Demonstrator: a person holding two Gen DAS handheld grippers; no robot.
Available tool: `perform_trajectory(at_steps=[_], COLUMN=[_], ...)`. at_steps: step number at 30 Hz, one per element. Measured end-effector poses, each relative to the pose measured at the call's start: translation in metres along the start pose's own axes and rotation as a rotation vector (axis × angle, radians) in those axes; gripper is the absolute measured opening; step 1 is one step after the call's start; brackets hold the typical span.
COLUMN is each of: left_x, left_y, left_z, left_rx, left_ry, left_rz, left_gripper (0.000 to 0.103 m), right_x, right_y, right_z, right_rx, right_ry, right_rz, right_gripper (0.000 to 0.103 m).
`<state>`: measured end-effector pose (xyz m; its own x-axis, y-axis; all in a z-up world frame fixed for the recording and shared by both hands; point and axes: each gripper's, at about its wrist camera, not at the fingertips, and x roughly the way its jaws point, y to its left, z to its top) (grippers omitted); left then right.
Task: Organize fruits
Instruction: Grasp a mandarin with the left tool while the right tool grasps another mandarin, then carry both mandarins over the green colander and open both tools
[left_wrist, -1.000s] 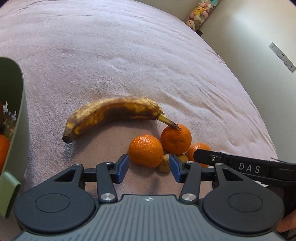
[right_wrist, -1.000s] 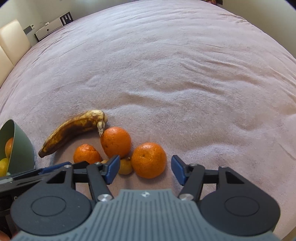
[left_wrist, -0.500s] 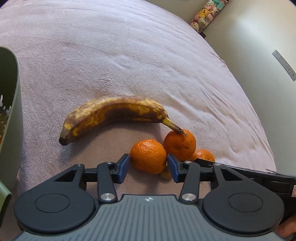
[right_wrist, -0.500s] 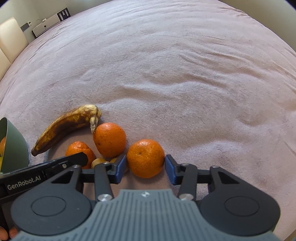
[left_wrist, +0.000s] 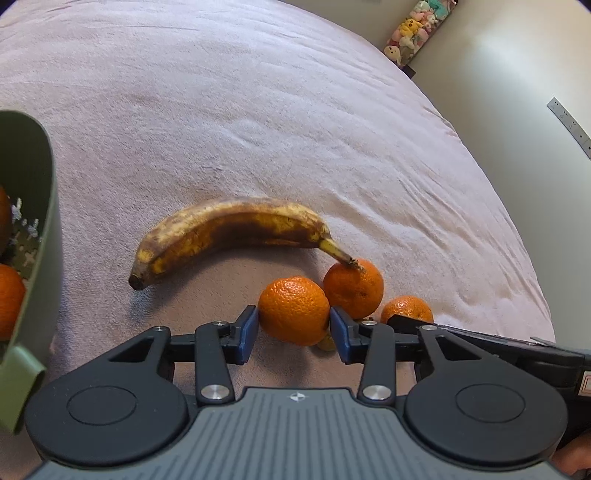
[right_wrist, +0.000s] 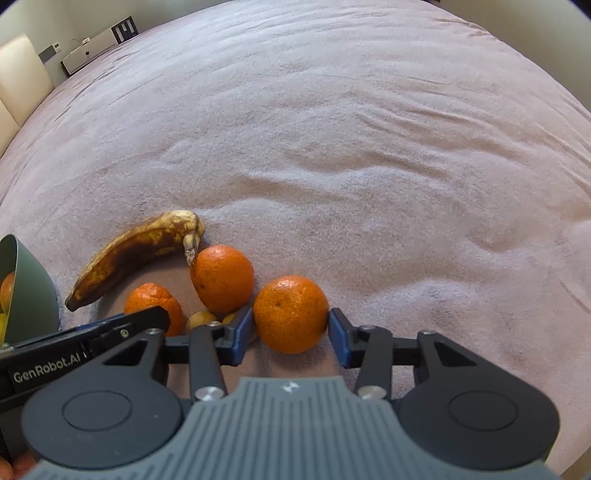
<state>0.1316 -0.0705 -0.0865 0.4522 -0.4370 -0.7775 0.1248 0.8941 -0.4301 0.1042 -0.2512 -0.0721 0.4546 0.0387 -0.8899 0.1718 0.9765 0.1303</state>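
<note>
Blue fingers (right_wrist: 338, 338) flanking tangerine (right_wrist: 290, 314), both grippers low

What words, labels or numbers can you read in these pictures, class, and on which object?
"GenRobot.AI": white print on the black left hand-held gripper, seen from the right wrist.
Grey ruler strip on the wall: markings too small to read.
Red-edged label on the right hand-held gripper: unreadable.

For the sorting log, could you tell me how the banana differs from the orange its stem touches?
The banana is long and curved, lying flat; the orange is round. The banana's peel is yellow with heavy brown patches; the orange's is evenly bright. Both rest on the pink blanket, outside the green bowl, and neither is gripped.
</note>
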Motion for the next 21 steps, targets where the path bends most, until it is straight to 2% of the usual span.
perform_trajectory(at_steps=[12,21], left_x=[-0.053,-0.103], left_y=[-0.001,0.019], left_z=[0.01,0.016], left_rx=[-0.007,-0.045], left_ry=[-0.068,-0.104], left_rz=[0.037,0.108], left_gripper=[0.047,0.047], right_x=[-0.035,-0.056], right_y=[0.03,0.078], right_z=[0.002,0.003], right_rx=[-0.072,-0.185], right_ry=[-0.096,-0.162], right_rz=[0.031,0.138], right_gripper=[0.042,0.042])
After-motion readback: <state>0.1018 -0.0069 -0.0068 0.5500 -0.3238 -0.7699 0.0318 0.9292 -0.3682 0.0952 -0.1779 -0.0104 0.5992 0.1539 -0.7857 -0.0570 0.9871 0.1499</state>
